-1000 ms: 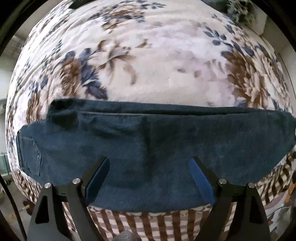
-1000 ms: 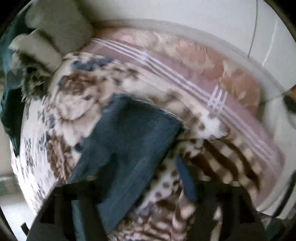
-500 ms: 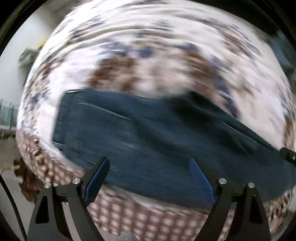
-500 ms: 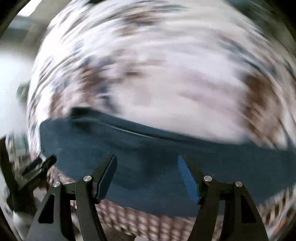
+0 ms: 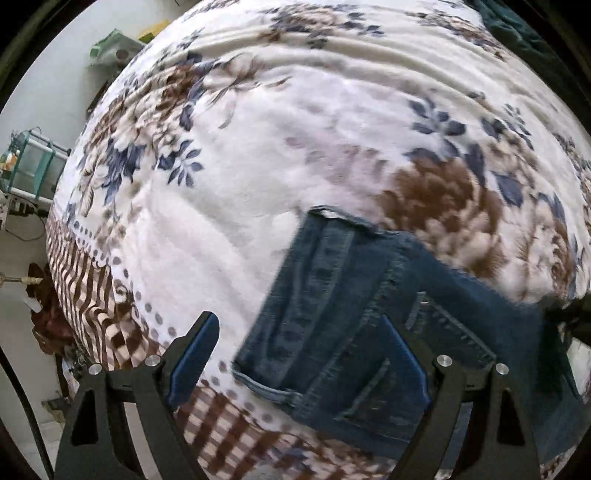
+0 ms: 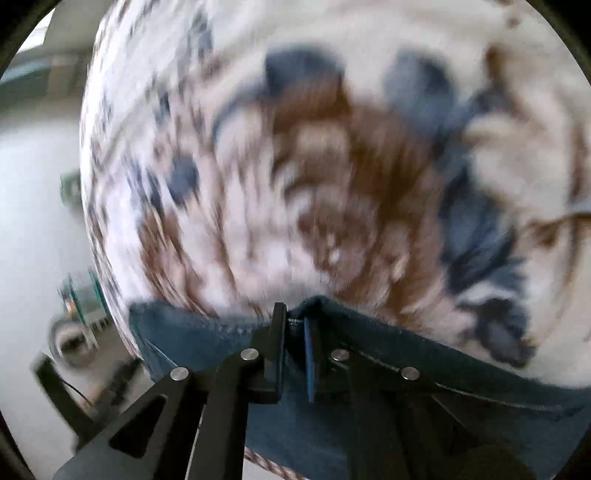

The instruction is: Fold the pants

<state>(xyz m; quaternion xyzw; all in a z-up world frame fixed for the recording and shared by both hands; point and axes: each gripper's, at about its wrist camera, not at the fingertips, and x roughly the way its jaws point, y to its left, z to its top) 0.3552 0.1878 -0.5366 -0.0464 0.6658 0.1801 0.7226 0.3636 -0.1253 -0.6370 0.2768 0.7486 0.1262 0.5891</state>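
Dark blue jeans (image 5: 343, 314) lie on a floral bedspread (image 5: 295, 129), waistband end and a back pocket toward the bed's near edge. My left gripper (image 5: 299, 354) is open and empty, just above the waistband corner, its right finger over the denim. In the blurred right wrist view my right gripper (image 6: 293, 328) is shut on the far edge of the jeans (image 6: 406, 354), pinching a fold of denim. The right gripper also shows dimly at the right edge of the left wrist view (image 5: 569, 314).
The bed's checkered brown border (image 5: 122, 325) runs along the near edge, with floor below. A green-framed stand (image 5: 33, 166) and clutter sit left of the bed. A dark green cloth (image 5: 524, 33) lies at the bed's far right.
The left gripper has swung left along the jeans to the waistband end. The right gripper has turned toward the bed, moved onto the jeans and closed on their edge.
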